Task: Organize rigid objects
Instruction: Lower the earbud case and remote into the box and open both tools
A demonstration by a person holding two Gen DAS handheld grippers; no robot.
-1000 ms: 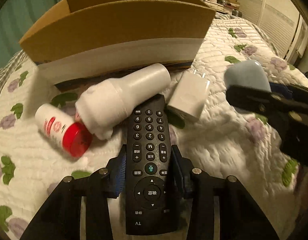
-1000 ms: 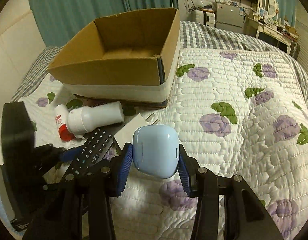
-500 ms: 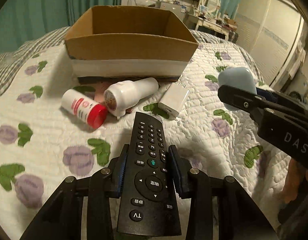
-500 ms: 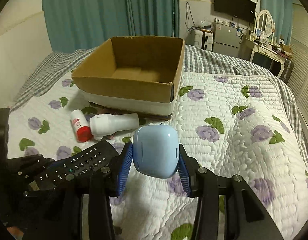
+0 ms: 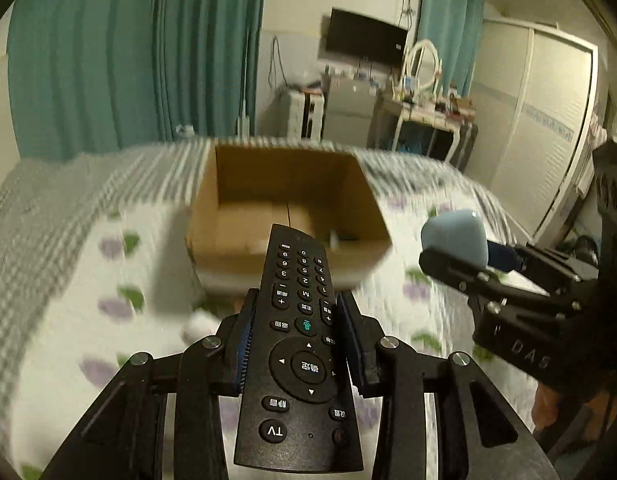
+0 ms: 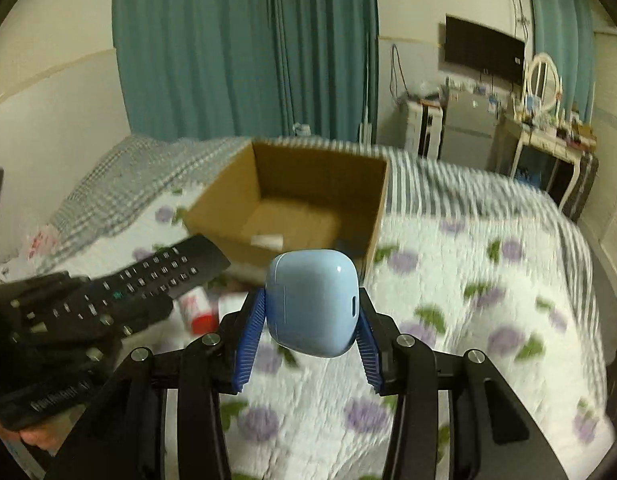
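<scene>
My left gripper [image 5: 298,320] is shut on a black TV remote [image 5: 298,360] and holds it in the air, its far end pointing over the near wall of an open cardboard box [image 5: 288,184]. My right gripper [image 6: 310,320] is shut on a light blue earbud case [image 6: 310,300], held above the quilt in front of the box [image 6: 320,176]. A small white item [image 6: 266,239] lies inside the box. The remote [image 6: 148,276] and left gripper show at the left of the right wrist view; the blue case [image 5: 456,236] shows at the right of the left wrist view.
A white bottle with a red cap [image 6: 198,308] lies on the floral quilt [image 6: 468,280] in front of the box, partly hidden. Teal curtains [image 6: 244,52], a wall TV [image 6: 484,50] and a dresser with a mirror [image 6: 544,128] stand beyond the bed.
Both grippers have risen well above the quilt and moved toward the box, each still holding its object. I now look down into the open box.
</scene>
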